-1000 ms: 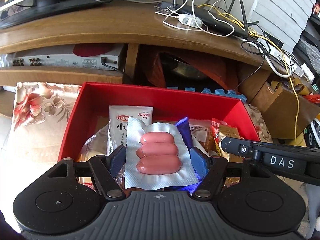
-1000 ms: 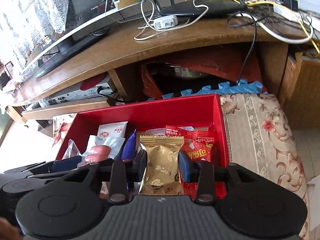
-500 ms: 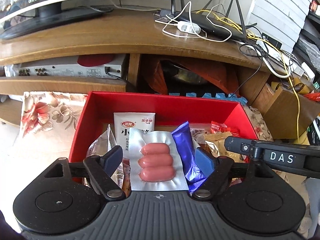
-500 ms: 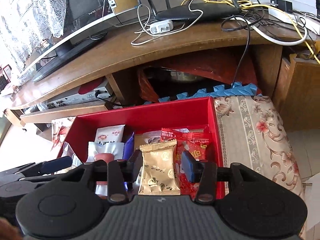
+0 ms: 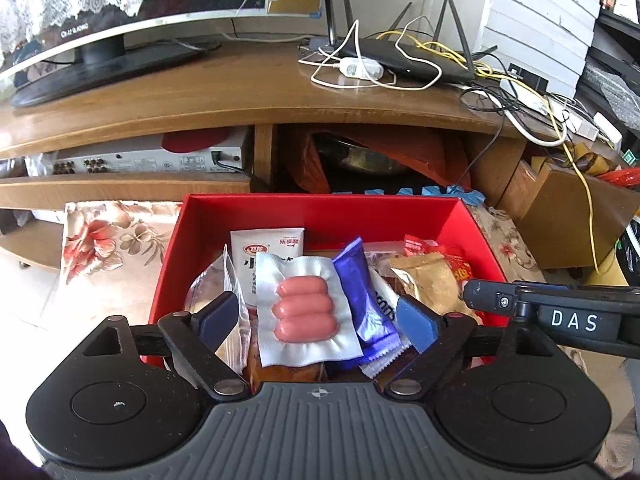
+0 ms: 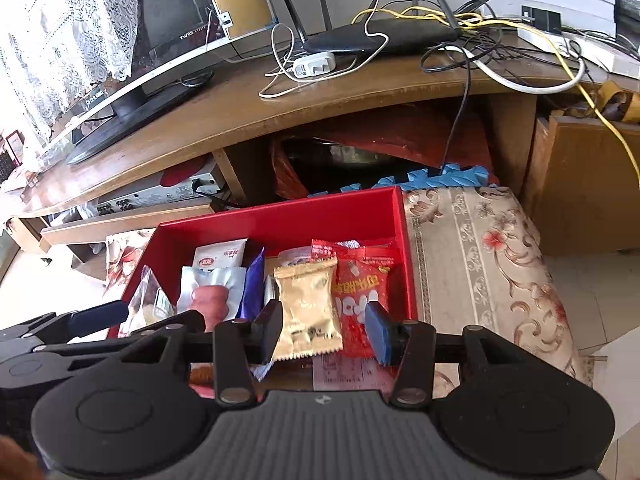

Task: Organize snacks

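Both are gaping wide: left hand-held gripper [image 5: 318,318] hovering over the sausage pack [image 5: 305,307], right hand-held gripper [image 6: 323,330] straddling the gold packet [image 6: 308,304]; slippery wrappers could easily be sliding out.

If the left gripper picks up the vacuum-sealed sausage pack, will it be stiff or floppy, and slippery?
The sausage pack probably bends at its flat, wrinkled film border, while the three sausages in the middle look firm. The glossy film may be somewhat slippery. It lies loosely on other packets in the red box, so it likely lifts easily.
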Demonstrator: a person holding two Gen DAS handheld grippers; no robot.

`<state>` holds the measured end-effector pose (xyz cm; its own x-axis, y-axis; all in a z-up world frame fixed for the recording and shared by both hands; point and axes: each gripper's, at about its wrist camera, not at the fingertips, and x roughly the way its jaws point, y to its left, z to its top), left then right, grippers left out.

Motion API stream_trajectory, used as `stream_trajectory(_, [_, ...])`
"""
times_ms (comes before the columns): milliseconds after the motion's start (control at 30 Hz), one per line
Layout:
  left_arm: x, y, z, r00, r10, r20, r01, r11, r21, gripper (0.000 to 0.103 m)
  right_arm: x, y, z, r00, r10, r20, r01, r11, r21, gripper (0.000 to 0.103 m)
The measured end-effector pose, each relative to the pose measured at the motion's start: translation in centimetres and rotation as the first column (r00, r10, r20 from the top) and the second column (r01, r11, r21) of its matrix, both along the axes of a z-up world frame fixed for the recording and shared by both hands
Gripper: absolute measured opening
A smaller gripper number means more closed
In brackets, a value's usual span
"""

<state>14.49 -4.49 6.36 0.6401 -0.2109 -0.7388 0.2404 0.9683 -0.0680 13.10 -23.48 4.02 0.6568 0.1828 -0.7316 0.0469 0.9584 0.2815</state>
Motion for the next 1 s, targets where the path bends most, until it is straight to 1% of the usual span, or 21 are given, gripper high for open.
stream_trajectory(200, [-2.4,0.0,0.7,1.0,0.006,0.013,-0.007,1.0,0.015,0.097,-2.9,-0.6,0.4,1.0,-0.009,0.003,0.009,1.0,0.018,0.042])
stream_trajectory(367, [-4.6,0.0,0.9,0.999,0.004,0.033,-0.005,0.999,0.036,0.1,-5.1,-0.5,0.7,1.0,-0.005,0.002,0.005,1.0,0.019,0.042])
stream_trajectory(500, [-6.0,0.2,0.8,0.999,0.0,0.032,-0.001,0.999,0.041,0.103,-6.9,-0.5,0.7,1.0,-0.006,0.0,0.006,1.0,0.024,0.043])
stream_trajectory(700, [-7.9,0.7,0.6,1.0,0.006,0.031,-0.007,0.999,0.035,0.103,-9.5,-0.4,0.7,1.0,0.003,-0.001,-0.002,1.0,0.029,0.046])
stream_trajectory(833, [-9.2,1.0,0.3,0.999,0.012,0.032,-0.013,0.998,0.054,0.103,-10.9,-0.2,0.6,1.0,0.009,0.0,-0.009,1.0,0.023,0.046])
stream_trajectory(1000, [-10.8,1.7,-0.1,1.0,0.016,0.019,-0.016,0.999,0.037,0.103,-12.3,0.0,0.3,1.0,0.014,-0.014,-0.014,1.0,0.017,0.046])
